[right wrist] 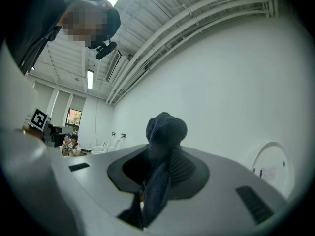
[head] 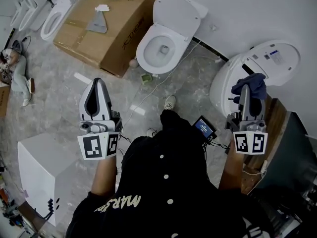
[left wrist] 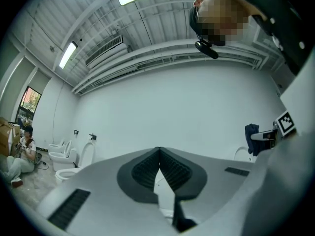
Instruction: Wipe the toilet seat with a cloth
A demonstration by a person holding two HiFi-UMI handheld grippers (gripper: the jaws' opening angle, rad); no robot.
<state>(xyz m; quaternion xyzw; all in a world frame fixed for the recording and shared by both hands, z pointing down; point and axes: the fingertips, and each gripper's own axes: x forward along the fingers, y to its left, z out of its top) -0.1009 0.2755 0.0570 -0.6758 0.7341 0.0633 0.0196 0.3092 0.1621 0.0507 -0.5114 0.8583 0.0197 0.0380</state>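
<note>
My right gripper (head: pixel 249 94) is shut on a dark blue cloth (head: pixel 250 85), which bunches above the jaw tips and hangs down between them (right wrist: pixel 165 130). It is held up in the air in front of a white toilet with its lid down (head: pixel 257 66) at the right. A second white toilet with its lid up and its seat (head: pixel 159 47) showing stands farther ahead by the wall. My left gripper (head: pixel 97 83) is shut with nothing in it, its ribbed pads (left wrist: pixel 147 168) meeting at the tip, held over the floor at the left.
A large cardboard box (head: pixel 106 24) lies left of the open toilet. More toilets (head: pixel 47 14) line the far left, where a person (head: pixel 17 71) sits on the floor. A white box (head: pixel 42 165) stands near left, a wooden piece (head: pixel 273 128) at the right. Cables cross the floor (head: pixel 148 95).
</note>
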